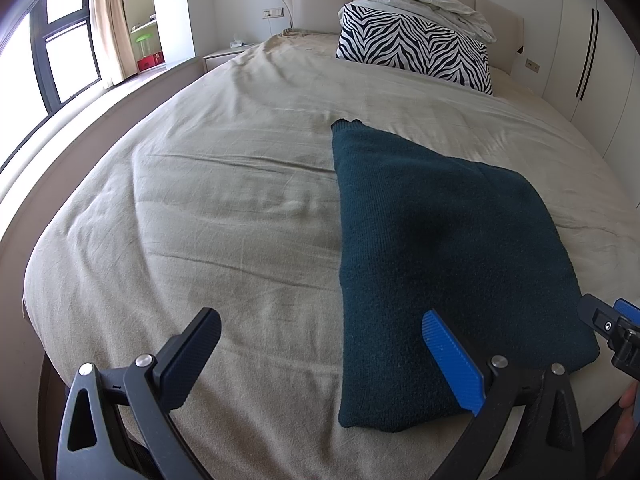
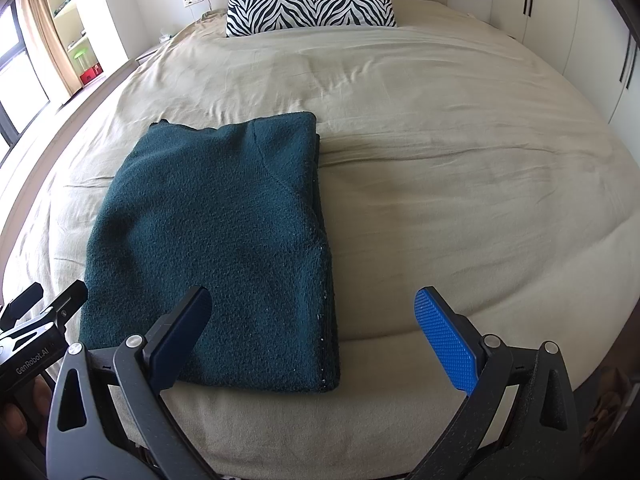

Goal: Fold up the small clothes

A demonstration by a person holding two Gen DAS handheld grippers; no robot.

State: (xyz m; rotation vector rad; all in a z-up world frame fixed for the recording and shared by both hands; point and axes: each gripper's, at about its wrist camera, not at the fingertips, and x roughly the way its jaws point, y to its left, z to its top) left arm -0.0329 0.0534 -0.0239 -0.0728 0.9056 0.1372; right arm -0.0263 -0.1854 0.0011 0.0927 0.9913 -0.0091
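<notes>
1. Black and blue plastic make up the left tongs (image 1: pixel 322 354), whose two fingers stand spread wide with nothing between them but bedsheet and cloth; they hover above the near edge of the bed.
2. The right tongs (image 2: pixel 314 334) are spread just as wide and grip nothing, hovering over the near right corner of the garment.
3. In the left wrist view the blue finger (image 1: pixel 452 362) sits over the near part of the dark green sweater (image 1: pixel 440 248), while the black finger is over bare sheet to the left of it.
4. In the right wrist view the black finger (image 2: pixel 180 338) overlaps the sweater (image 2: pixel 216 240) near its near edge, and the blue finger hangs over bare sheet well to the right.
5. The sweater lies folded into a flat, roughly rectangular stack near the foot of the bed (image 1: pixel 200 200), its long side running away from the tongs.
6. At the far end, a zebra-print pillow (image 1: pixel 416 48) leans against the headboard with a crumpled white blanket (image 1: pixel 428 4) on top.
</notes>
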